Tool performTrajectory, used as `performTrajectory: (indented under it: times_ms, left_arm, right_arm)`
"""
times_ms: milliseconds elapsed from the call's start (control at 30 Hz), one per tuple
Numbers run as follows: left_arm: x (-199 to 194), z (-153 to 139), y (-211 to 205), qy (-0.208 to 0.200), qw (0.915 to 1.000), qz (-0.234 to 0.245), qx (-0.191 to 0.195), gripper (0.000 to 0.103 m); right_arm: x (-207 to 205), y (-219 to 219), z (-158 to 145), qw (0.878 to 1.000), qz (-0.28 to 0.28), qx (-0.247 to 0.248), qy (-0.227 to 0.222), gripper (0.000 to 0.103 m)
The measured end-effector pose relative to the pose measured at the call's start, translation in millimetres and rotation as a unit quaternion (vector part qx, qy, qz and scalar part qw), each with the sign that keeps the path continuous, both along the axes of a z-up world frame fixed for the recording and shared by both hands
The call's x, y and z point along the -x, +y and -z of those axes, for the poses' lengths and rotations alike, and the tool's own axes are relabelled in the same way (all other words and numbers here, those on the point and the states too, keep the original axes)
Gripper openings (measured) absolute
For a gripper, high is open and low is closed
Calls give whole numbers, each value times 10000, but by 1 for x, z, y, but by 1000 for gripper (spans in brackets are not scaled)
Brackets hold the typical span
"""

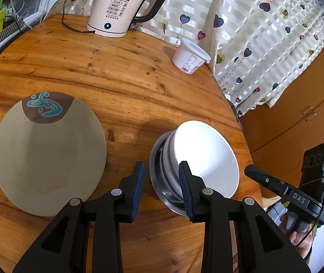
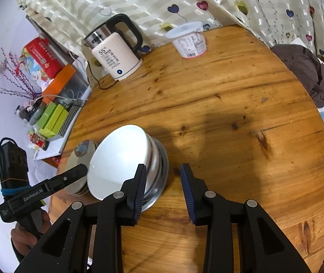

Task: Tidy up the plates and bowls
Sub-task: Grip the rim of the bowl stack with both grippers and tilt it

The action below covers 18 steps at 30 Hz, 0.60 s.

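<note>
A lived-in home, likely a dining corner. A round wooden bench stands against a heart-printed curtain. On it are an electric kettle reading 55°C, a lidded tub, a plate and stacked bowls. Beside the bench, a shelf holds colourful boxes, and a dark cloth lies over something at the far edge.

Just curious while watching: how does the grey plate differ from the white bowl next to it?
The grey plate is flat and wide; the white bowl is deep and narrower. The plate carries a brown patch with a blue motif; the bowl is plain. The plate lies directly on the table; the bowl sits nested in a steel bowl. Both are round.
</note>
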State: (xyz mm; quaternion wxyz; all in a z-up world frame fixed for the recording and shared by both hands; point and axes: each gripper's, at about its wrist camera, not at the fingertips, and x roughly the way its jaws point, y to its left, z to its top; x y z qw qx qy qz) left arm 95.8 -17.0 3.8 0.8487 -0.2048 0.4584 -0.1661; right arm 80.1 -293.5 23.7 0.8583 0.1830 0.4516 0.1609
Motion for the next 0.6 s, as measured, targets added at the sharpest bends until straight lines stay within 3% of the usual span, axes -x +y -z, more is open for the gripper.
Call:
performTrajectory:
  times_ms: [600]
  left_arm:
    - [6,27,4,272,9993,-38,262,31]
  right_arm:
    - [-7,2,30,9984,-224,-328,390,24]
